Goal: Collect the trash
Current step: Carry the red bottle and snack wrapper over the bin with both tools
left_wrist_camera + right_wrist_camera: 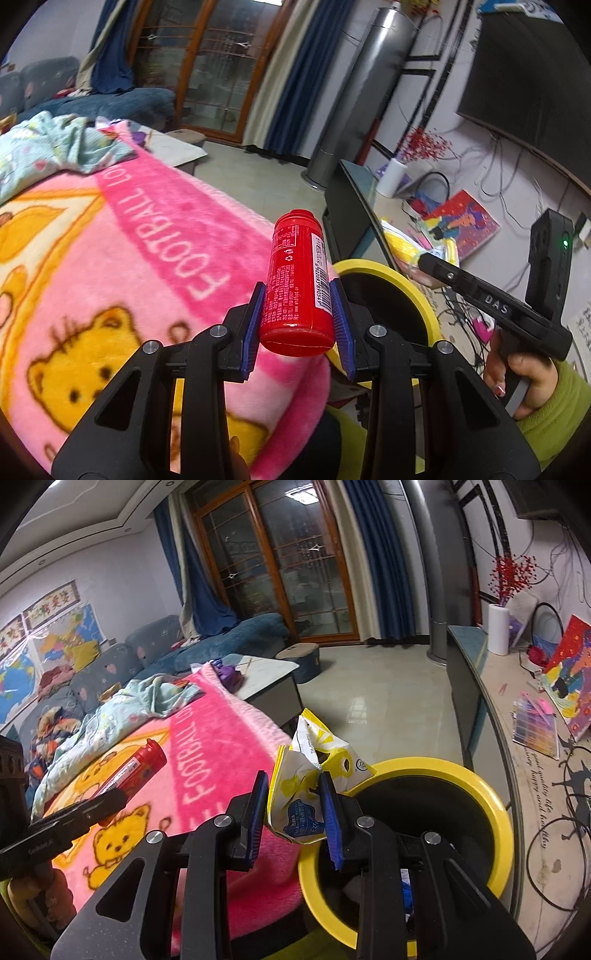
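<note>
My left gripper (298, 295) is shut on a red plastic bottle (298, 280) and holds it upright above the edge of the pink blanket, just left of the yellow-rimmed trash bin (413, 291). The bottle also shows in the right wrist view (136, 768). My right gripper (295, 805) is shut on a crumpled yellow-and-white wrapper (306, 775) and holds it at the left rim of the bin (495, 805). The right gripper also shows in the left wrist view (436, 264), beyond the bin.
A pink teddy-bear blanket (207, 775) covers the surface on the left, with a light blue cloth (122, 716) on it. A low dark table (273, 686) stands behind. A long TV bench (524, 760) with books, cables and a white vase (498, 627) runs along the right.
</note>
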The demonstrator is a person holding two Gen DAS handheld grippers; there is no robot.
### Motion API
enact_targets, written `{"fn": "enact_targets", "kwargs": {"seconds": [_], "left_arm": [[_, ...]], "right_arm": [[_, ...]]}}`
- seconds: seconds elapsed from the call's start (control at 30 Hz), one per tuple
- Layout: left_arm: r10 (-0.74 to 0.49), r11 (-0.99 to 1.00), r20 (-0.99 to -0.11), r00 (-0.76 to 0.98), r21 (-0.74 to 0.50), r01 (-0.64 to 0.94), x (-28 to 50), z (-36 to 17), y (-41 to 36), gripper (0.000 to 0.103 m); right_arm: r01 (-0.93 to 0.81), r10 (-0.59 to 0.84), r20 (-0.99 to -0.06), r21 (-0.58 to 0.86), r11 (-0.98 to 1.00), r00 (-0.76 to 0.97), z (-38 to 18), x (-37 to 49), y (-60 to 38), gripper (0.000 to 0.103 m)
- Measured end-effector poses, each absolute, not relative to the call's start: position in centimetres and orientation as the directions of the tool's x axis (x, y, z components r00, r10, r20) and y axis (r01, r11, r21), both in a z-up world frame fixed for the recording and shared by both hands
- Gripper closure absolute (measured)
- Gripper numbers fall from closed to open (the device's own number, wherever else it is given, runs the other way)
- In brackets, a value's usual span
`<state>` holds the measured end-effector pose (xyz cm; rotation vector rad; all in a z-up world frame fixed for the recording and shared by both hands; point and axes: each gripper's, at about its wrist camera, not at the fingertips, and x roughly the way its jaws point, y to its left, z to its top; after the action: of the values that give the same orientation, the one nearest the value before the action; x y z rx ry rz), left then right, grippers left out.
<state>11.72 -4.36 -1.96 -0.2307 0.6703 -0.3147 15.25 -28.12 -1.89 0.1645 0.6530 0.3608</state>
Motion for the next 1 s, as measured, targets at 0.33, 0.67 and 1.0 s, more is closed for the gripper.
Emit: {"fn": "enact_targets", "kwargs": {"seconds": [0.33,0.67,1.0], "left_arm": [[-0.404,0.915,-0.576,0.71,-0.259,0.31,11.9,-2.0,-8.9,0.076],[-0.449,0.89,-0.59,0.671,-0.224,0.398,12.9,-2.6,-13.2,0.076],[-0.48,0.866,-0.61,0.63,-0.215,0.452,13.7,-4.1,-16.3,0.076]], "right_arm": [[-0.218,0.338,-0.554,0.272,0.937,0.761,-1.9,14.8,-31.2,0.076],[-0.126,0.289,-0.556,0.313,0.941,0.779,-2.4,14.9,-35.7,0.076],[-0.054,0.263,-0.598,0.343,0.938,0.757,-4.5,15.2,-38.7,0.076]]}}
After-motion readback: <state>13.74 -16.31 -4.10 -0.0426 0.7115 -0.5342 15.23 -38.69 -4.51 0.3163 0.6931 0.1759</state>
